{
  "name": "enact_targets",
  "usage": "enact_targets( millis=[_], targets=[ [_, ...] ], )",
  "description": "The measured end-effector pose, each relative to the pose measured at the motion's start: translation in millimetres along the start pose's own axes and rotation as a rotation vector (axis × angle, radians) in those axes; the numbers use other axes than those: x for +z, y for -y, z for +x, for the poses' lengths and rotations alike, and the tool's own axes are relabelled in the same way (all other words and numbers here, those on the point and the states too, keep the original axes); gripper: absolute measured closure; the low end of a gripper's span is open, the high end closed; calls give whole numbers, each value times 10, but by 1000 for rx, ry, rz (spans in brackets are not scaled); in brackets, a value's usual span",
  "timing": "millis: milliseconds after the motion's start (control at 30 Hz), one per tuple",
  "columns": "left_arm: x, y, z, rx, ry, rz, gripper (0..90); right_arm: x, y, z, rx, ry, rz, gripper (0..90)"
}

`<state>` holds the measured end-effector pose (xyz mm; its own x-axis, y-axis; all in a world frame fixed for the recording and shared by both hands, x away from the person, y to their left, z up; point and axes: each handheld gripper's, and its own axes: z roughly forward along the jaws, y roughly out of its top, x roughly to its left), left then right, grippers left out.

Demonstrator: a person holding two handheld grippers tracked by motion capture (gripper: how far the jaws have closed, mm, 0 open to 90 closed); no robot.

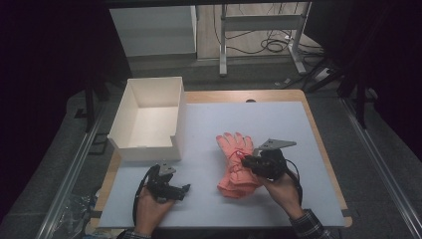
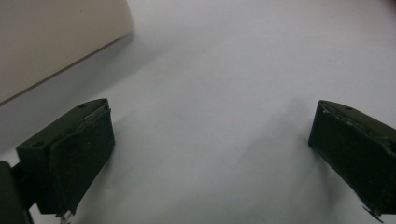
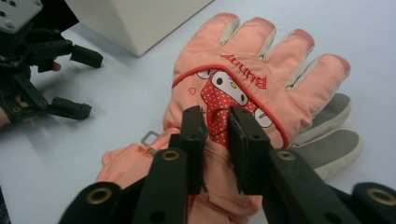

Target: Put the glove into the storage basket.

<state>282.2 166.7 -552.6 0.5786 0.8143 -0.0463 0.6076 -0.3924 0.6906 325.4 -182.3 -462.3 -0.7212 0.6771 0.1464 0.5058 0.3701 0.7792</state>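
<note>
A salmon-pink winter glove [image 1: 233, 158] with a cartoon face and red lettering lies back-up on the pale mat, fingers pointing away from me. In the right gripper view the glove [image 3: 261, 70] covers a second one whose grey-padded fingers [image 3: 327, 140] stick out beneath it. My right gripper [image 1: 245, 160] sits over the glove's wrist end; its jaws [image 3: 217, 114] stand a narrow gap apart above the printed face, with no fabric pinched between them. My left gripper [image 1: 185, 190] rests low at the mat's front left, jaws wide apart [image 2: 210, 116] over bare mat.
A white open-topped box [image 1: 147, 148] stands at the mat's back left, close to the left gripper; its wall [image 2: 56, 42] is just ahead of that gripper. The wooden table edge [image 1: 318, 144] frames the mat. A metal stand and cables lie on the floor beyond.
</note>
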Motion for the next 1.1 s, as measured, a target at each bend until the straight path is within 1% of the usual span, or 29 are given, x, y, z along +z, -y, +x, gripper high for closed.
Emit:
enact_targets(
  millis=[33,133,333,567,800,867,933,1100],
  targets=[
    [0,0,0,0,0,0,4,0,0,0,0,0,0,742],
    [2,1,-1,0,0,-2,4,-39,22,-41,-8,0,-4,695],
    [1,0,0,0,0,-1,4,-98,27,-87,-11,-7,5,656],
    [1,1,0,0,0,-2,4,-175,21,-136,-23,7,-1,652],
    [1,0,0,0,0,-2,4,-221,43,-169,-21,10,0,652],
    [1,0,0,0,0,-2,4,-237,53,-184,-22,16,0,652],
    [3,1,-2,-4,-1,-4,4,-269,81,-214,-12,27,1,652],
    [3,1,-2,-4,-1,-5,4,-309,146,-283,-6,48,8,652]
  ],
)
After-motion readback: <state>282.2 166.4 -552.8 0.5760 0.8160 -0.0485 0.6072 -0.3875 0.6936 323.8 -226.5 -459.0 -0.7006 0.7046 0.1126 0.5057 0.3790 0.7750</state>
